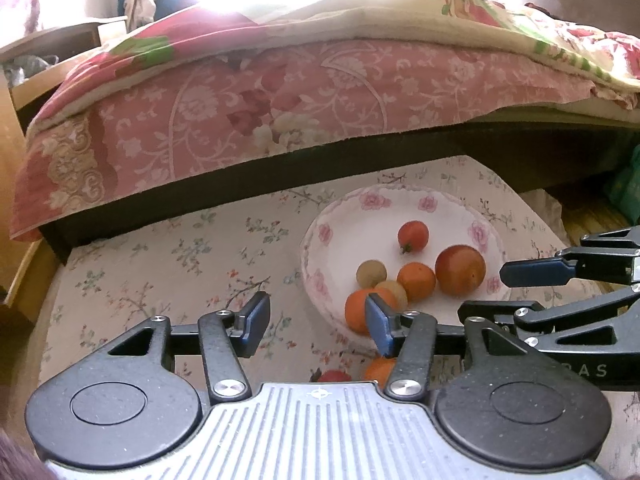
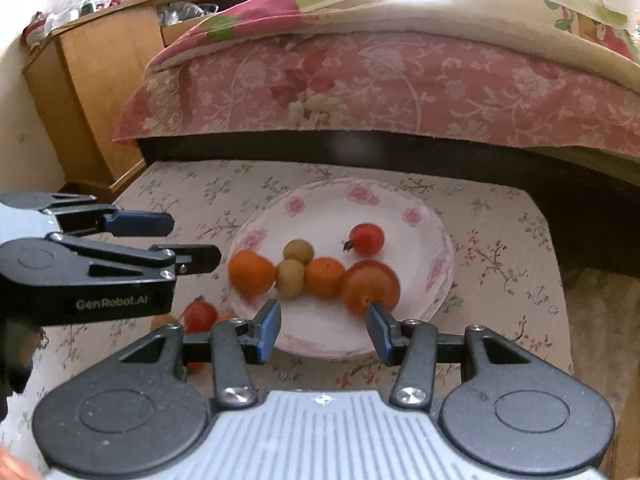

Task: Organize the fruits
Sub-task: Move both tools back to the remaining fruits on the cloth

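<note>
**Both grippers open, side by side**

The left gripper (image 1: 318,322) hangs low with jaws spread wide, nothing between them. Just beside it, the right gripper (image 2: 324,330) matches, its blue fingertips (image 2: 269,330) parted, pointing forward.

We see blown-out window glare above the bed (image 1: 280,92), soft focus, slight blur, fisheye-bent dark corners.

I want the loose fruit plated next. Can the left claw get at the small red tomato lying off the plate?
Probably yes. The left claw is open and empty, just above and beside the small red tomato on the tablecloth. Nothing covers it; an orange fruit sits close beside it, near the plate.
</note>
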Available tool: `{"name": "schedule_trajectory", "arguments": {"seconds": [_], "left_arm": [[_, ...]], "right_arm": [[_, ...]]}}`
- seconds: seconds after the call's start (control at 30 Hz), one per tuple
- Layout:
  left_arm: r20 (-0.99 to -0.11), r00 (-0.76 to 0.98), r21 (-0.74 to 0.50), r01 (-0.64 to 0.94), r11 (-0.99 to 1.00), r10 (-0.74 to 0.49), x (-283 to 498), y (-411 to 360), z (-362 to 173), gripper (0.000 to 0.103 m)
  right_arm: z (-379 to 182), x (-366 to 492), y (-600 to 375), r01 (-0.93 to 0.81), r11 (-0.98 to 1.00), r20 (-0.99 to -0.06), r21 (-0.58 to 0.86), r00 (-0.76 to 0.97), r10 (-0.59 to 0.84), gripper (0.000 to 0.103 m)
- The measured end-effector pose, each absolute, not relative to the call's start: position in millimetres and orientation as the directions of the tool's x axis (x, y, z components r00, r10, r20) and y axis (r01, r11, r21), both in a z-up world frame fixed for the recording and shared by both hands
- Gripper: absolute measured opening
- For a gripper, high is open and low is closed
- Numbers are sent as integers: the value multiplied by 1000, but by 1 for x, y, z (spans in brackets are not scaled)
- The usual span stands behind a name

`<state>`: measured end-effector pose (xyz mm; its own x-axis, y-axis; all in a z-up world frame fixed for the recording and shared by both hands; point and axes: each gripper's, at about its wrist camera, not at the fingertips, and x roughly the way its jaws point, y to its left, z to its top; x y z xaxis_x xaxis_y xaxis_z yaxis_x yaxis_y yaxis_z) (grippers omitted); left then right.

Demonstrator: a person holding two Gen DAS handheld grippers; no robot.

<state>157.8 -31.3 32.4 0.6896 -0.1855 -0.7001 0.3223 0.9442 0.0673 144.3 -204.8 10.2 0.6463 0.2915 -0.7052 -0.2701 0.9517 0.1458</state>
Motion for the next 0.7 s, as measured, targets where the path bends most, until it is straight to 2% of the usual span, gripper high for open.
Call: {"name": "schedule_trajectory", "arguments": {"seconds": [0.7], "left_arm": [[-746, 647, 60, 300, 952, -157, 120, 5, 23, 62]], "right_arm": [[-4, 107, -155, -421, 889, -737, 178, 541, 404, 47]]}}
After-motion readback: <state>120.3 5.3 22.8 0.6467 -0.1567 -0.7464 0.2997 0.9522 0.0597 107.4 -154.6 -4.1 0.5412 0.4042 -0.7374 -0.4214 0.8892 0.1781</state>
